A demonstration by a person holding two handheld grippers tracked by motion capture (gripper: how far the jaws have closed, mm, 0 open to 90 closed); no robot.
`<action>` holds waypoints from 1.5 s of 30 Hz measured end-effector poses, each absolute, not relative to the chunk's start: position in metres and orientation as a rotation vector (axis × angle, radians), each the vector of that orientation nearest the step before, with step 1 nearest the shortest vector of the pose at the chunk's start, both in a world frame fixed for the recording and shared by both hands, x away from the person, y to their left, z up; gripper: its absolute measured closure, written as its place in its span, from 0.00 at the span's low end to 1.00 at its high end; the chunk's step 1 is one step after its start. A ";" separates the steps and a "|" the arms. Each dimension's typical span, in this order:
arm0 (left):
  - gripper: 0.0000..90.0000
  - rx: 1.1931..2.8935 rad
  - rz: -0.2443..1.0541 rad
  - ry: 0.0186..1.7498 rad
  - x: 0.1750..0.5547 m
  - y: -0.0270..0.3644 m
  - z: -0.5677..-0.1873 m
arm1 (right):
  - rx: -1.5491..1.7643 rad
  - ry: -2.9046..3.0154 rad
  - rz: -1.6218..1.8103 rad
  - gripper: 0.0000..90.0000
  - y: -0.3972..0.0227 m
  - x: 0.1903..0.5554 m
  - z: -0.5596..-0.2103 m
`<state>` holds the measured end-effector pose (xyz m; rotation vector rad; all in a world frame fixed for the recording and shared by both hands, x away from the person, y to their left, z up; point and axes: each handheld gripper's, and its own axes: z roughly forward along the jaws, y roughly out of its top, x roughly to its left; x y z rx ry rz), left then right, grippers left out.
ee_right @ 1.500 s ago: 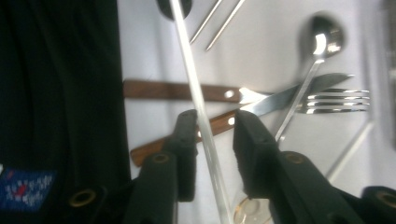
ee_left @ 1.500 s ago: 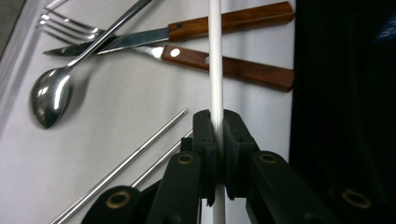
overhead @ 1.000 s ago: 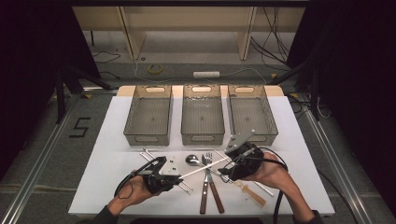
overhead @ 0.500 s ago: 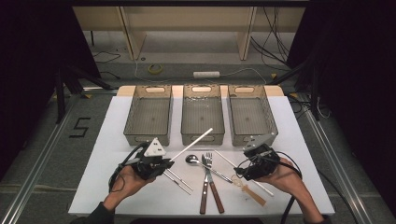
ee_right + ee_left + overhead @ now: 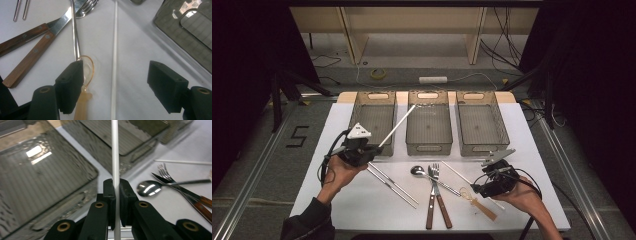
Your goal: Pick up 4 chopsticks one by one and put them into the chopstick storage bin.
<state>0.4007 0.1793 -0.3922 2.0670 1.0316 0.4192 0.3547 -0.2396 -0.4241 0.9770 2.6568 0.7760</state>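
Observation:
My left gripper [image 5: 371,150] is shut on a white chopstick [image 5: 397,126], held above the table's left side. The stick slants up and away, with its far tip over the middle bin [image 5: 428,145]. In the left gripper view the chopstick [image 5: 115,157] runs straight up out of the closed pads [image 5: 110,192]. My right gripper [image 5: 479,189] is low over the table at the right, and its jaws have just been opening. A second white chopstick [image 5: 115,50] lies on the table between the wide jaws, untouched. An amber plastic spoon [image 5: 86,75] lies by the left pad.
Three grey bins stand in a row at the back: left [image 5: 374,120], middle, right [image 5: 479,125]. On the white table lie two metal chopsticks [image 5: 392,185], a metal spoon [image 5: 418,171], and a fork and knife with wooden handles [image 5: 434,200].
The left gripper has carried the white chopstick left and up towards the bins. The right gripper has moved right and down to the table, and its jaws stand wider.

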 end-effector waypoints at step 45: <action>0.94 1.987 0.469 1.360 0.507 0.227 -0.411 | 0.985 2.690 0.779 0.33 -0.243 0.353 -0.434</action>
